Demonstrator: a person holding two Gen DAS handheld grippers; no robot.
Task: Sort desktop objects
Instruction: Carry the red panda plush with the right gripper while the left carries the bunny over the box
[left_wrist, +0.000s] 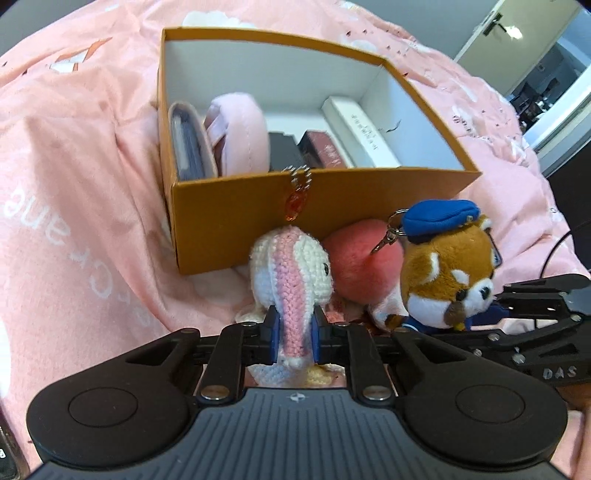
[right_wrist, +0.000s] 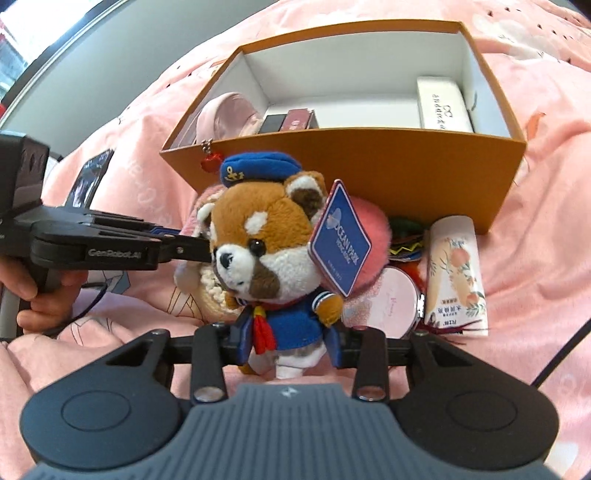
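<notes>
Both clamped: left gripper pinching crochet toy, right gripper pinching plush panda, toys side by side before open cardboard box on pink blanket.

white case lettering unreadable, phone edge-cropped

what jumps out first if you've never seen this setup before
The red panda plush in its blue sailor cap, pinched at the body by the right gripper, fills the foreground. Beside it the left gripper clamps a pink-and-white crocheted toy. Behind both sits an open orange box on pink bedding.
</notes>
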